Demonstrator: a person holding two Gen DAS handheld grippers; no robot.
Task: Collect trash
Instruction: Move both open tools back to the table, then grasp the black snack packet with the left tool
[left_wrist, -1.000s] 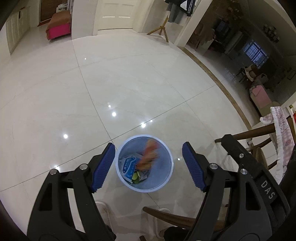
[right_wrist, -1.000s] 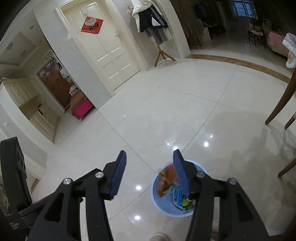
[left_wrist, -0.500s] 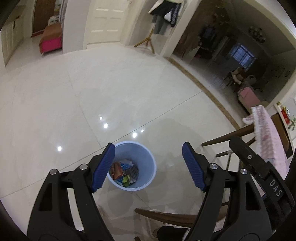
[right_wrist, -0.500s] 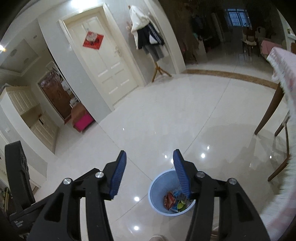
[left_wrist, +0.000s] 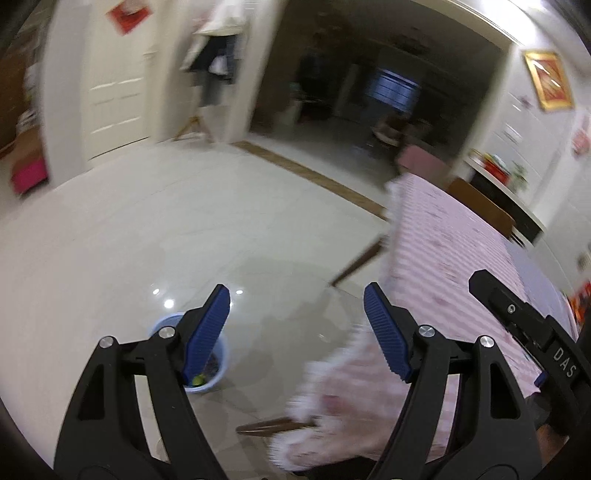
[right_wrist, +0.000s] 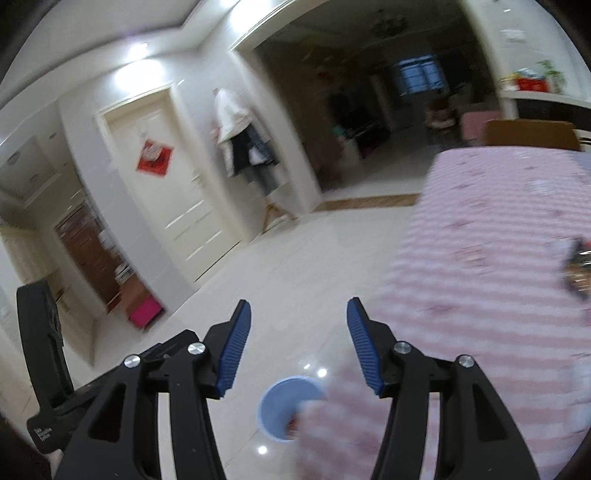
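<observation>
A light blue waste bin (left_wrist: 216, 363) with wrappers inside stands on the pale tiled floor, half hidden behind the left finger in the left wrist view. From the right wrist the same bin (right_wrist: 282, 402) shows low in the middle, its right side covered by the tablecloth edge. My left gripper (left_wrist: 297, 328) is open and empty, raised well above the bin. My right gripper (right_wrist: 298, 345) is also open with nothing between its blue pads (right_wrist: 234, 354). A dark shiny wrapper (right_wrist: 578, 269) lies on the pink striped tablecloth (right_wrist: 487, 266) at the far right, blurred.
The table with the pink cloth (left_wrist: 443, 266) fills the right side of both views. A wooden chair rail (left_wrist: 273, 426) sticks out below it. A white door (right_wrist: 173, 184), a coat stand (right_wrist: 243, 140) and a pink box (right_wrist: 146, 314) stand along the far wall.
Both grippers rose and swung right, away from the bin toward the table. The bin shrank and slid to the lower left. The orange wrapper that was falling now lies in the bin.
</observation>
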